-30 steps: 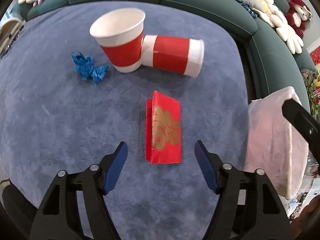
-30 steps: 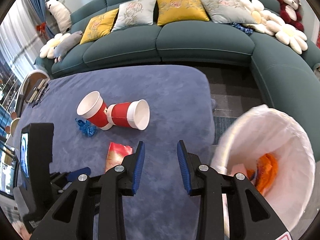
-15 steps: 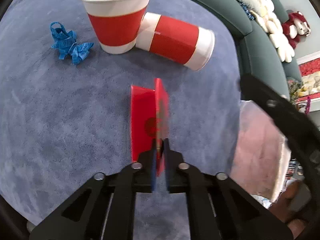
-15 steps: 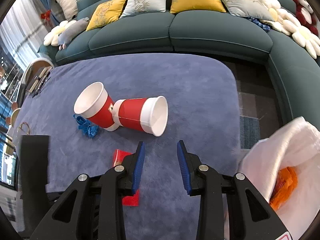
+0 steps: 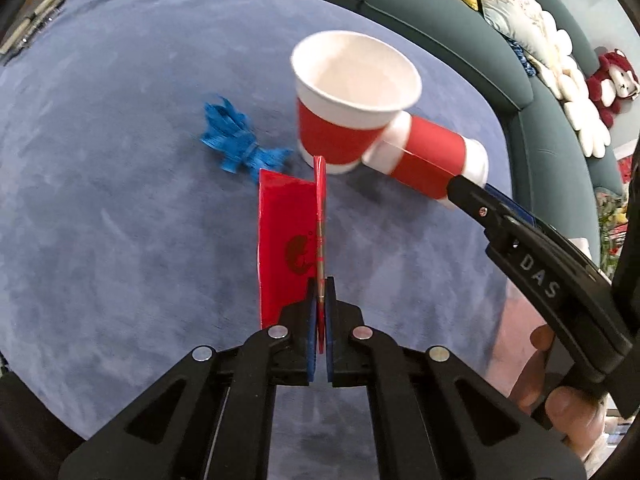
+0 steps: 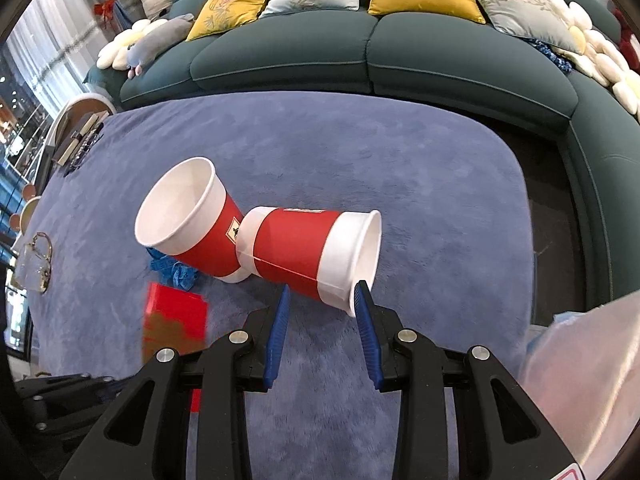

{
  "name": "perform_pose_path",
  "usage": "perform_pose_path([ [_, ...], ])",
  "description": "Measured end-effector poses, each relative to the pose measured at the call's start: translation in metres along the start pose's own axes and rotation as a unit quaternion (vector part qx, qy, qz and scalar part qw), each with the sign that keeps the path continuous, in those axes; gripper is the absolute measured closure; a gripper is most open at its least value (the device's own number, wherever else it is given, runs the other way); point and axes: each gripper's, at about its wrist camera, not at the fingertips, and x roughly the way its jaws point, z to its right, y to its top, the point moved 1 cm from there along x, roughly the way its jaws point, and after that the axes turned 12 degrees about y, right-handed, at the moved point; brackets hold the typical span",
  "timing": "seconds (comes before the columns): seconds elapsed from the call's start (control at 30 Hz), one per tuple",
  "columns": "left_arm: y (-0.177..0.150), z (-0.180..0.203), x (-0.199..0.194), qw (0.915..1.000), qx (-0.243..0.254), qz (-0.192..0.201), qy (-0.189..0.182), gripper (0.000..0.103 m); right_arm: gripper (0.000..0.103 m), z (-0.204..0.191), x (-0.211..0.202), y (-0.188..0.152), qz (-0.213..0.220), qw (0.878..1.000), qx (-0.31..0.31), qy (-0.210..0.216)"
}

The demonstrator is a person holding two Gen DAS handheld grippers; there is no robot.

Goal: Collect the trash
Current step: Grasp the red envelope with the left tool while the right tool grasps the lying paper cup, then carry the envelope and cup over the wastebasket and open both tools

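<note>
My left gripper (image 5: 319,292) is shut on a folded red envelope (image 5: 286,240) and holds it above the blue carpet; the envelope also shows in the right wrist view (image 6: 176,320). An upright red and white paper cup (image 5: 352,96) stands beyond it, touching a second cup lying on its side (image 5: 432,156). A crumpled blue wrapper (image 5: 236,144) lies left of the cups. My right gripper (image 6: 322,300) is open, its fingertips at the rim end of the lying cup (image 6: 312,252), beside the upright cup (image 6: 192,220).
A blue carpet (image 6: 360,152) covers the table. A green sofa (image 6: 360,52) with cushions curves around the back and right. A white trash bag (image 6: 588,380) sits at the right. A side table with small items (image 6: 76,136) stands far left.
My left gripper closed on the red envelope and lifted it off the carpet. My right gripper moved from the trash bag forward to the lying cup.
</note>
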Motion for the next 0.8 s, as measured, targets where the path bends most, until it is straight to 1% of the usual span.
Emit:
perform_pose_path([
  [0.07,0.002,-0.002,0.000,1.0000,0.001,0.001,0.005,0.100,0.070,-0.001,0.007,0.000,-0.006,1.000,-0.005,0.004],
  [0.13,0.004,-0.003,-0.001,0.9999,0.000,0.004,0.012,0.100,0.073,-0.003,0.009,0.000,-0.010,1.000,-0.007,0.007],
  [0.2,0.005,-0.004,-0.002,0.9999,-0.001,0.006,0.012,0.100,0.087,-0.005,0.009,-0.002,-0.010,1.000,-0.009,0.012],
  [0.23,0.006,-0.004,-0.003,0.9999,-0.001,0.007,0.011,0.100,0.088,-0.007,0.009,-0.003,-0.012,1.000,-0.009,0.016],
  [0.3,0.005,-0.004,-0.005,0.9999,0.000,0.010,0.010,0.100,0.094,-0.010,0.005,-0.007,-0.011,1.000,-0.007,0.021],
  [0.37,0.002,-0.006,-0.009,0.9999,0.001,0.013,0.009,0.100,0.098,-0.012,-0.001,-0.010,-0.009,1.000,-0.006,0.026],
  [0.53,-0.003,0.005,-0.023,0.9996,0.011,0.025,0.008,0.100,0.099,-0.012,-0.026,-0.017,0.005,1.000,-0.001,0.030],
  [0.63,-0.010,0.014,-0.036,0.9991,0.022,0.035,0.007,0.100,0.099,-0.011,-0.047,-0.019,0.020,0.999,0.002,0.029],
  [0.8,-0.022,0.041,-0.062,0.9972,0.049,0.057,-0.002,0.100,0.099,-0.002,-0.091,-0.027,0.056,0.998,0.014,0.022],
])
